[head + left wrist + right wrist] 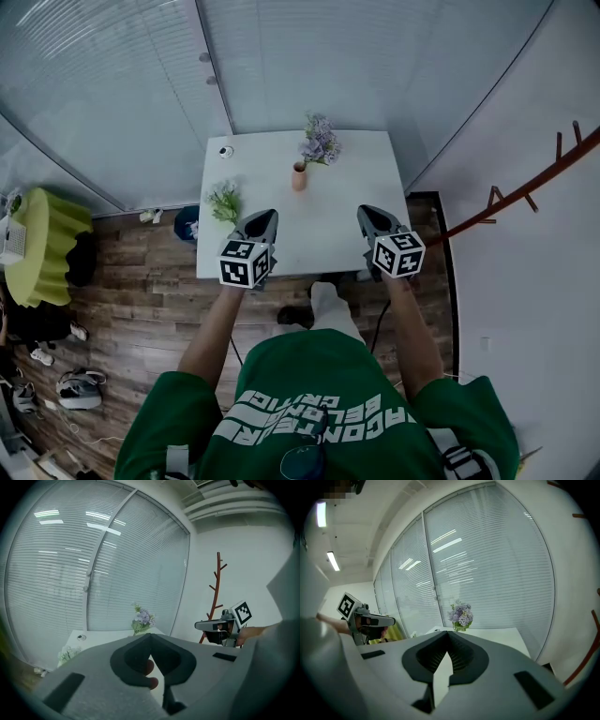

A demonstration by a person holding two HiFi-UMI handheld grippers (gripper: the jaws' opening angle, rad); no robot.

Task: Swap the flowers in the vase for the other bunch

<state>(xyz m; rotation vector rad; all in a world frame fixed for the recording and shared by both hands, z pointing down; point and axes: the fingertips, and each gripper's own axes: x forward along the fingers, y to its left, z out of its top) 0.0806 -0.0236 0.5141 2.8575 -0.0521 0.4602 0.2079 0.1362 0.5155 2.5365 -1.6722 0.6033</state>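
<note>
Flowers (320,141) stand upright in the vase (299,176), ahead, nearer the left gripper (270,216) than the right gripper (363,211), both with fingers pressed together.

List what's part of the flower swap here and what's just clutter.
Job:
- purple flowers, standing in the vase
- green bunch, lying on the table

Clutter:
- small round object at the table's far corner
- coat stand
- shoes on the floor

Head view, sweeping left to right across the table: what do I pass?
green bunch → vase holding the purple flowers → right gripper
</note>
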